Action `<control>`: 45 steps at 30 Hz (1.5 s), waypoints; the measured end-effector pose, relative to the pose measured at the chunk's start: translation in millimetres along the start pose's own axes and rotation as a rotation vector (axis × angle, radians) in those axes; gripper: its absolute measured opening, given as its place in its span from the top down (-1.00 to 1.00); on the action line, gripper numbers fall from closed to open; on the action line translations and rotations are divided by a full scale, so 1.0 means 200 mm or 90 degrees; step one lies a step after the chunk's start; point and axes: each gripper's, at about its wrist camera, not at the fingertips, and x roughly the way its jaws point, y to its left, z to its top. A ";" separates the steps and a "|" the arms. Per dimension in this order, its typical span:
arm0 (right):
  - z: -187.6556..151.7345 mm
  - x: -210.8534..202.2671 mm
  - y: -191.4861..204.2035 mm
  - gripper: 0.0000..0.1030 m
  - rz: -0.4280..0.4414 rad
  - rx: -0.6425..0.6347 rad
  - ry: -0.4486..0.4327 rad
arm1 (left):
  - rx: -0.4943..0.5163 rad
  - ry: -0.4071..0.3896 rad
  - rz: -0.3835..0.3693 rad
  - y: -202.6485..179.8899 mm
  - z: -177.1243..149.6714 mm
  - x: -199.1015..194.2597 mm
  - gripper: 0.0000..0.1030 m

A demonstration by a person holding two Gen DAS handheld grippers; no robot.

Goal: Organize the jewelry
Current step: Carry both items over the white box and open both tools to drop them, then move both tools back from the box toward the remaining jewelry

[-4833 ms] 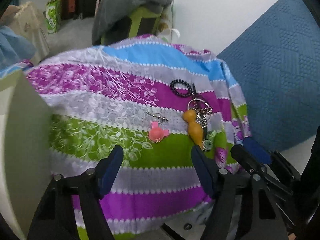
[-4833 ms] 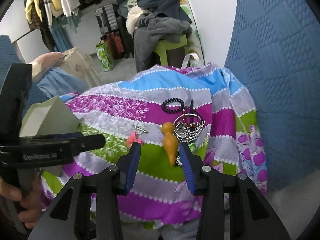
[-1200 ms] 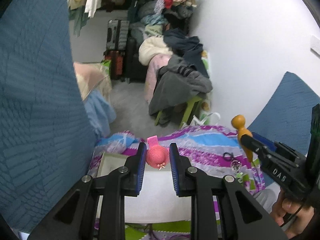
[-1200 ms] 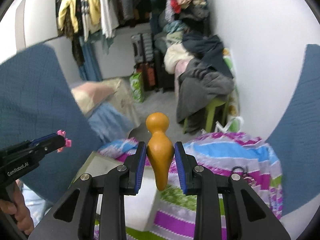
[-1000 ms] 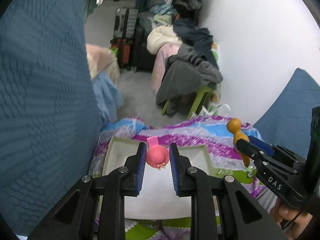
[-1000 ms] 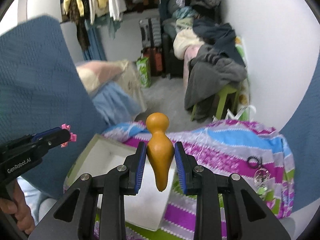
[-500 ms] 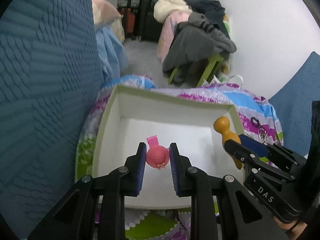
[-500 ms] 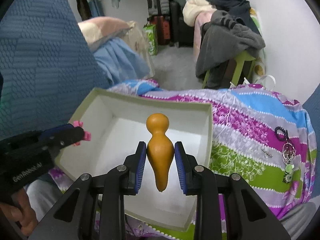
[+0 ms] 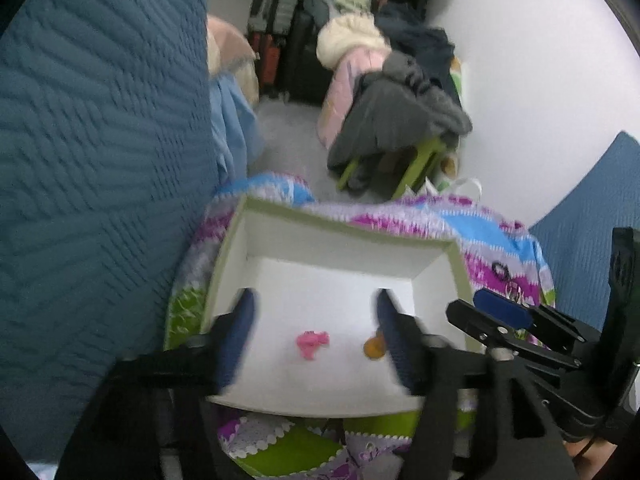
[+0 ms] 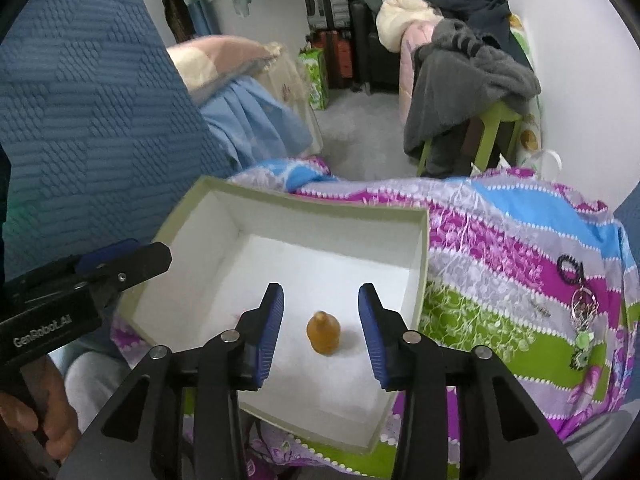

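Right wrist view: my right gripper (image 10: 320,326) is opening — the orange pear-shaped wooden charm (image 10: 323,332) lies loose in the shallow white cardboard box (image 10: 320,208). My left gripper (image 9: 314,332) is opening too, the pink hat-shaped clip (image 9: 311,343) dropped. Next — the black hair tie (image 10: 568,266) and keyring.

A striped floral cloth (image 10: 500,240) in purple, blue, grey and green covers the surface that carries everything; what lies under it cannot be told. Directly on the cloth sits an open box (image 10: 420,280) with pale green walls and a white inside, near the cloth's left part. Towards the right edge of the cloth, well apart from the box, lie a black coiled hair tie (image 10: 568,266), a bunch of metal rings with a green charm (image 10: 582,320) just below it, and a small metal clip (image 10: 542,311) beside them.
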 end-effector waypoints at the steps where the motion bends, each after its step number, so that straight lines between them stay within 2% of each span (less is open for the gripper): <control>1: 0.01 -0.04 0.00 0.30 0.000 -0.003 -0.010 | 0.000 -0.013 -0.001 -0.01 0.01 -0.04 -0.39; 8: 0.12 -0.33 -0.05 0.29 0.007 -0.015 -0.088 | 0.019 -0.076 0.021 -0.13 0.08 -0.29 -0.39; 15: 0.18 -0.60 -0.11 0.29 0.007 -0.022 -0.164 | 0.030 -0.131 0.020 -0.29 0.14 -0.54 -0.39; 24: 0.13 -0.78 -0.19 0.29 -0.001 -0.028 -0.218 | 0.027 -0.170 0.022 -0.45 0.11 -0.68 -0.39; 33: 0.03 -0.85 -0.33 0.29 -0.027 -0.014 -0.231 | 0.036 -0.196 0.015 -0.60 0.04 -0.73 -0.40; 36: -0.04 -0.86 -0.38 0.29 -0.042 -0.012 -0.230 | 0.048 -0.188 0.004 -0.65 0.02 -0.70 -0.56; 45: -0.20 -0.81 -0.51 0.29 -0.064 0.001 -0.202 | 0.051 -0.164 -0.006 -0.74 -0.09 -0.57 -0.56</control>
